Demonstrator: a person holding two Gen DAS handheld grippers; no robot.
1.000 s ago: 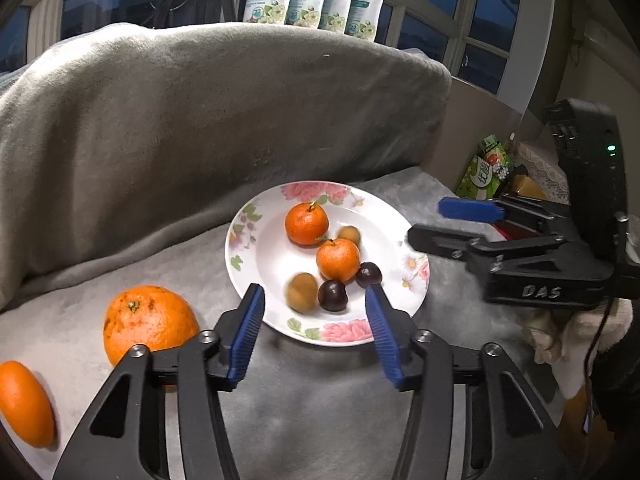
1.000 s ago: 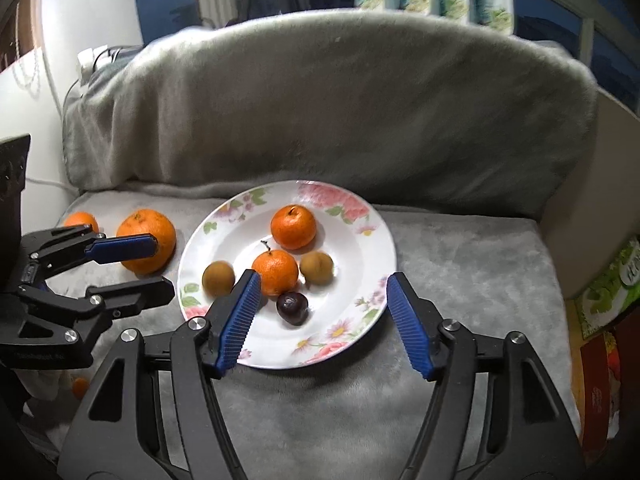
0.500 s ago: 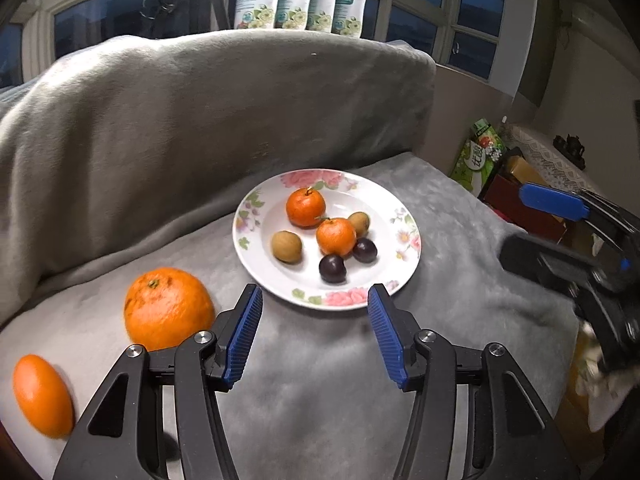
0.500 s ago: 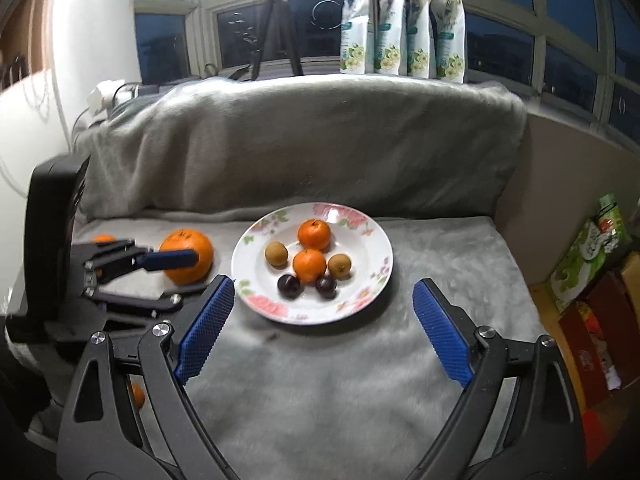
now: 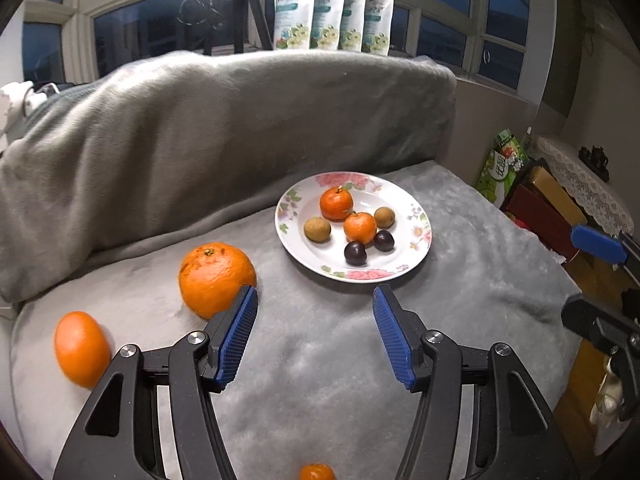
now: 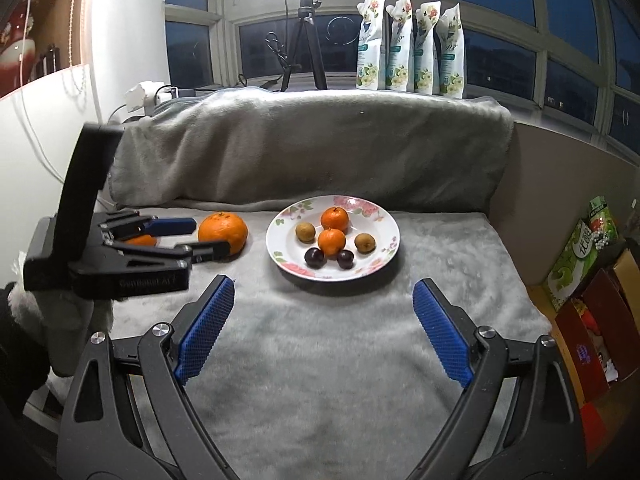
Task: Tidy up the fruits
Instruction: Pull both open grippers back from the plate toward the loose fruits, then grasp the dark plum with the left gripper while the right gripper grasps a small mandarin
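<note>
Left gripper (image 5: 314, 334) spread wide, nothing between the ribbed blue pads, hovering over the grey blanket (image 5: 320, 360) near its front edge. Right gripper (image 6: 324, 330) also spread wide and empty, black frame, same blue textured pads, aimed at the plate (image 6: 382, 256).

Plate is round glossy white ceramic with pink floral rim, sitting mid-blanket toward the back edge. On it: two small mandarins (image 6: 335, 218) with stems, two dull tan round fruits (image 6: 306, 232), two dark glossy plum-like fruits (image 6: 314, 257), clustered and partly touching.

Off the plate, on the blanket's left side: large orange (image 5: 216, 278), dimpled peel, just beside the left gripper's left pad; smooth oval orange fruit (image 5: 82, 347) near the left edge; small mandarin (image 5: 317, 472) at the front edge, partly cut off.

Blanket is plush fleece, draped up over the backrest (image 6: 312, 148).
</note>
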